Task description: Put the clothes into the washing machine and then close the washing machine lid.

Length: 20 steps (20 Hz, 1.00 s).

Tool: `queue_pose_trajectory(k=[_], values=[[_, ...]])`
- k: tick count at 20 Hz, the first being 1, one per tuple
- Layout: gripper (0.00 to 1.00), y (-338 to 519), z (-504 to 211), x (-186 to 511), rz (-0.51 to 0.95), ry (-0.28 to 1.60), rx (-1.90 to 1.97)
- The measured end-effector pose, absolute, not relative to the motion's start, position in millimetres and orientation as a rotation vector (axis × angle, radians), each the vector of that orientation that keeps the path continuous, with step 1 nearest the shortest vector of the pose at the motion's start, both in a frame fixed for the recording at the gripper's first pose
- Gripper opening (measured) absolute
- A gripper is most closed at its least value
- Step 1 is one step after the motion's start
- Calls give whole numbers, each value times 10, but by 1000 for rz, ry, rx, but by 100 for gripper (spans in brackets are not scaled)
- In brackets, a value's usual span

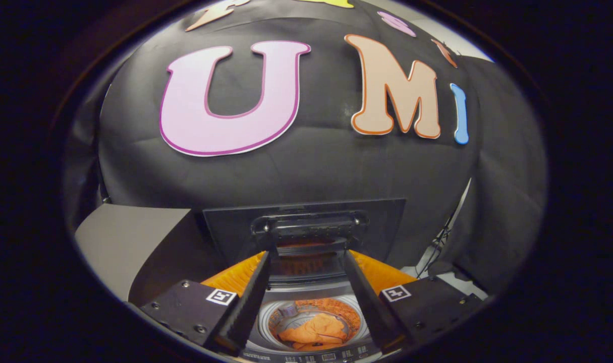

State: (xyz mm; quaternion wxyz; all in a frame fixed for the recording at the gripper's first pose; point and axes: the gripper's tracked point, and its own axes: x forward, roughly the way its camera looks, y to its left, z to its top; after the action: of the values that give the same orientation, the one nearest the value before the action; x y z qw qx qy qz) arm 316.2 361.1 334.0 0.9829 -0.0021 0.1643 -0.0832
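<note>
the tongs (306, 259) stand open and empty, their tips near the handle (310, 227) of the raised lid (382, 222), one tip on each side of it. that suits catching the lid to swing it down, i judge. the orange clothes (316, 330) already lie in the drum (314, 317) of the washer (306, 290), below and between the fingers, so only the closing is left.

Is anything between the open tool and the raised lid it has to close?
Nothing visible does. The lid stands upright just beyond the fingertips of the open, empty tool. The orange clothes already lie in the drum below, clear of the rim.
</note>
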Motion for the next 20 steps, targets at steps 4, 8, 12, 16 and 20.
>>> queue_pose_trajectory(k=[4,8,12,16,20], values=[[89,3665,3378,3269,-158,321,9],[92,3707,3488,3430,-155,290,36],[94,3784,3707,3716,-144,235,75],[94,3785,3804,4045,-153,206,30],[94,3731,3655,4378,-165,247,-5]])
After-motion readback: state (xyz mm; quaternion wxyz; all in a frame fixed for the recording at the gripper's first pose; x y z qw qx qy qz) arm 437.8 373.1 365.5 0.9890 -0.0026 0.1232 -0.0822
